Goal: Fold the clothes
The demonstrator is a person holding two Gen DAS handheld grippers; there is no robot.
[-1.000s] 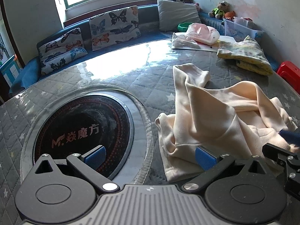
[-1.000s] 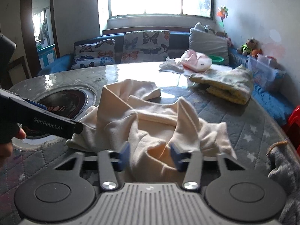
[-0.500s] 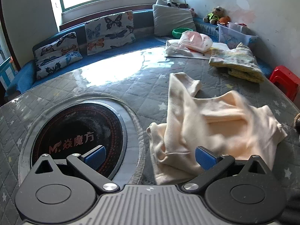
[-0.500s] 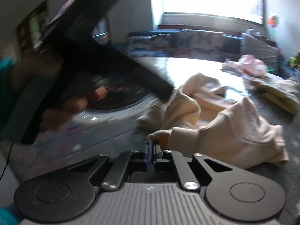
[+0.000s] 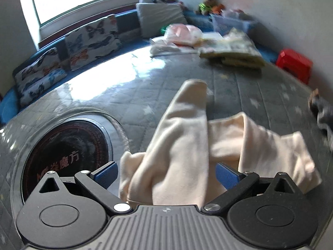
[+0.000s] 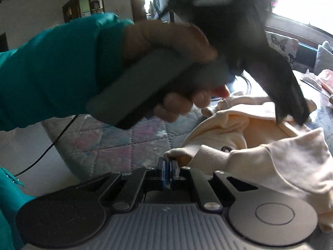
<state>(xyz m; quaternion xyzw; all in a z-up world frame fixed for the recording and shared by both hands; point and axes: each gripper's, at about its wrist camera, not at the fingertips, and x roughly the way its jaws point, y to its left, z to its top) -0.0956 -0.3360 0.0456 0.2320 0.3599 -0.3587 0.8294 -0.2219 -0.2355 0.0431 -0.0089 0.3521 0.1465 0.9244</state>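
The right hand-held gripper (image 6: 168,167) is clenched on an edge of the cream fleece garment (image 6: 270,156), seen only in its own view. The left hand-held gripper (image 5: 166,171) is spread wide around the garment's bunched fold on the grey quilted worktop (image 5: 145,95).

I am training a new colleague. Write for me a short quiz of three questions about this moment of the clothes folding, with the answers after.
1. True or false: the right claw is shut on an edge of the cream fleece garment.
2. Which state has the left claw? A) open, with cream cloth lying between its blue pads; B) shut on the cloth; C) holding a pillow.
3. Fill in: the garment lies on a grey quilted cover with ____ printed on it.

Key: 1. True. 2. A. 3. Stars.
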